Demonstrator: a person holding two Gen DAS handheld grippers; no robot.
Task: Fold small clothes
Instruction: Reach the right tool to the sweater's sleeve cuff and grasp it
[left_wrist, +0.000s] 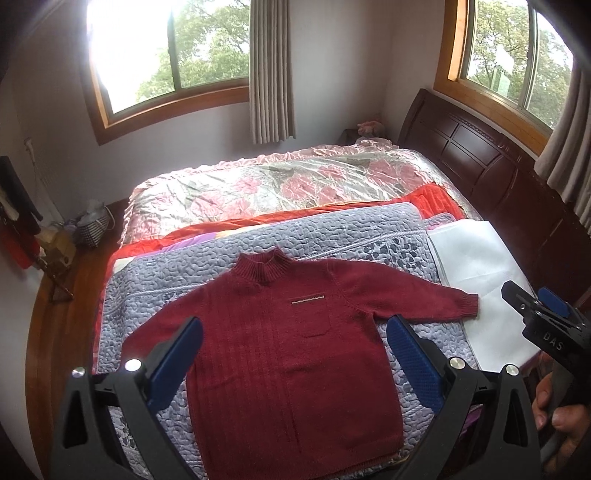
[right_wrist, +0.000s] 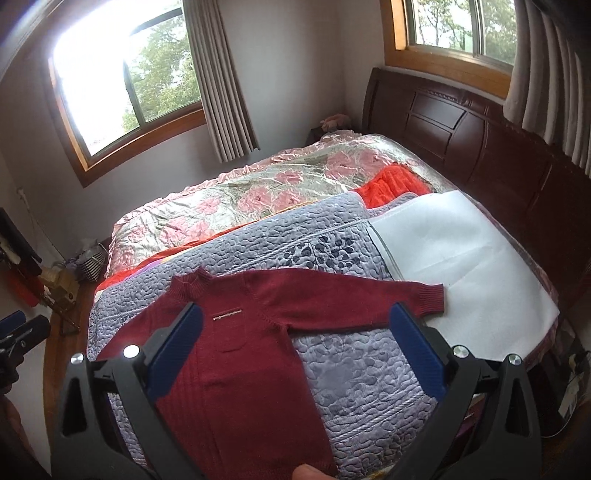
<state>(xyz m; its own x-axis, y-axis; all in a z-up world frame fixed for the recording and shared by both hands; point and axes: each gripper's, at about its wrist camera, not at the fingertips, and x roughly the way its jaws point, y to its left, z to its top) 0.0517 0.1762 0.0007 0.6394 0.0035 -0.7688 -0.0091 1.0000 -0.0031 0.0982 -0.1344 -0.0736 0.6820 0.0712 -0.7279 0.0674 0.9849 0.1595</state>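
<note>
Red sweater lies flat, front up, on the grey quilted blanket at the near part of the bed; collar to the far side, both sleeves spread out left and right, the right cuff reaching toward the white sheet; no fold visible, so judged the task is at its outset with every fold left to do; left tongs spread wide above the sweater's body, gripping nothing; right tongs likewise wide apart and empty, over the right sleeve and blanket
</note>
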